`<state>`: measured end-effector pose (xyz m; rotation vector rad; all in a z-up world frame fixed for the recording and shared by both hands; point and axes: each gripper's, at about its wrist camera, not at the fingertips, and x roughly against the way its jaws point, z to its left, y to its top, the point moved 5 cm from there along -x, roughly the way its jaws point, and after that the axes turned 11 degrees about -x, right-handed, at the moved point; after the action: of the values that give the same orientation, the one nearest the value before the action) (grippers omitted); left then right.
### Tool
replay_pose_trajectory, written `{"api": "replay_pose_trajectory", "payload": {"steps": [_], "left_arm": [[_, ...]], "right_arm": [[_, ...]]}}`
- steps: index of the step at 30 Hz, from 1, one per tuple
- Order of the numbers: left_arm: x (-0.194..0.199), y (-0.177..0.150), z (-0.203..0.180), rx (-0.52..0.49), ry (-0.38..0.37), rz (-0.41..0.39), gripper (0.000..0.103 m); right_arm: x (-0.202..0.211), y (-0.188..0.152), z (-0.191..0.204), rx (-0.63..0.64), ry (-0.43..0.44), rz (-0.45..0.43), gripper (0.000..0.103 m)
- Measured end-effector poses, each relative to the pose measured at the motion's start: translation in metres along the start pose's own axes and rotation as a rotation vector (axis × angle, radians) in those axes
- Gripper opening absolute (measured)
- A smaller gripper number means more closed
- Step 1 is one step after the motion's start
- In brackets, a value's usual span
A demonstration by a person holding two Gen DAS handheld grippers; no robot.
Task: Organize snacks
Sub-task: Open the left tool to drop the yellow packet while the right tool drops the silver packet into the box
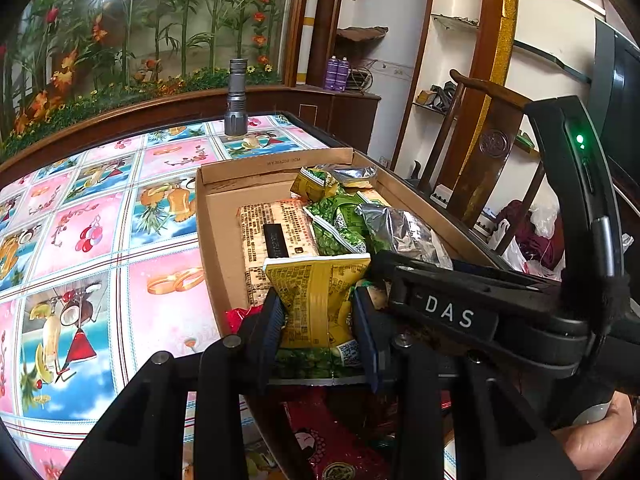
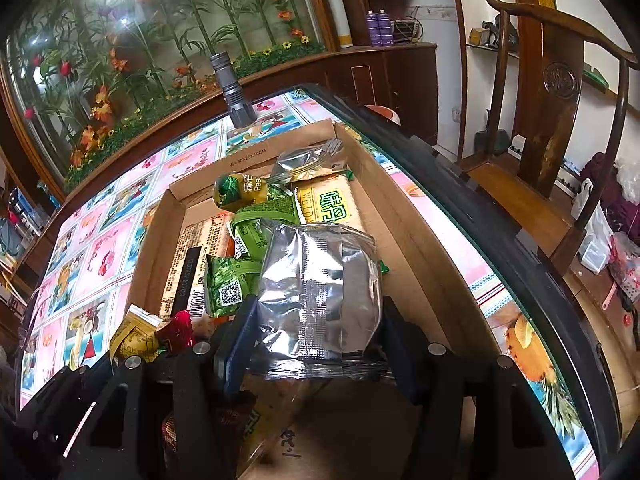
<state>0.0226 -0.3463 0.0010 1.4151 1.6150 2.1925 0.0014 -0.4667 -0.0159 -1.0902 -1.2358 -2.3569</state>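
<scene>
A shallow cardboard box [image 1: 224, 248] stands on the table and holds several snack packets. My left gripper [image 1: 320, 320] is shut on a yellow snack packet [image 1: 316, 300] over the near end of the box. My right gripper [image 2: 316, 340] is shut on a silver foil packet [image 2: 320, 292] above the box [image 2: 404, 236]; it also shows in the left wrist view [image 1: 400, 232]. Inside lie green pea packets [image 2: 228, 284], a large cracker pack [image 1: 272, 236] and a yellow-green packet [image 2: 332, 204]. The right gripper's body [image 1: 460, 312] crosses the left wrist view.
A grey flashlight [image 1: 236, 100] stands upright at the table's far edge, beyond the box. The table has a patterned fruit tablecloth [image 1: 92, 240]. A wooden chair [image 2: 552, 128] stands right of the table. A red packet [image 1: 336, 440] lies under my left gripper.
</scene>
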Motion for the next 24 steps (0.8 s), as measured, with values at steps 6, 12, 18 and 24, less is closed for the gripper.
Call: {"api": "replay_pose_trajectory", "payload": {"steps": [6, 12, 18, 24], "left_arm": [[-0.0002, 0.0001, 0.0, 0.0, -0.001, 0.001, 0.033], [-0.0006, -0.0001, 0.0, -0.001, 0.002, 0.001, 0.034], [-0.0011, 0.0, 0.0003, -0.002, 0.003, 0.001, 0.035], [-0.0018, -0.0007, -0.001, -0.008, -0.001, 0.003, 0.039]], "right_arm": [[-0.0001, 0.0001, 0.0003, 0.0, 0.0, 0.001, 0.064], [0.0003, 0.0012, 0.0014, 0.018, -0.017, -0.008, 0.064], [0.0015, 0.0016, 0.0012, 0.029, -0.029, -0.016, 0.064], [0.0013, 0.0012, 0.0029, 0.029, -0.031, -0.016, 0.064]]}}
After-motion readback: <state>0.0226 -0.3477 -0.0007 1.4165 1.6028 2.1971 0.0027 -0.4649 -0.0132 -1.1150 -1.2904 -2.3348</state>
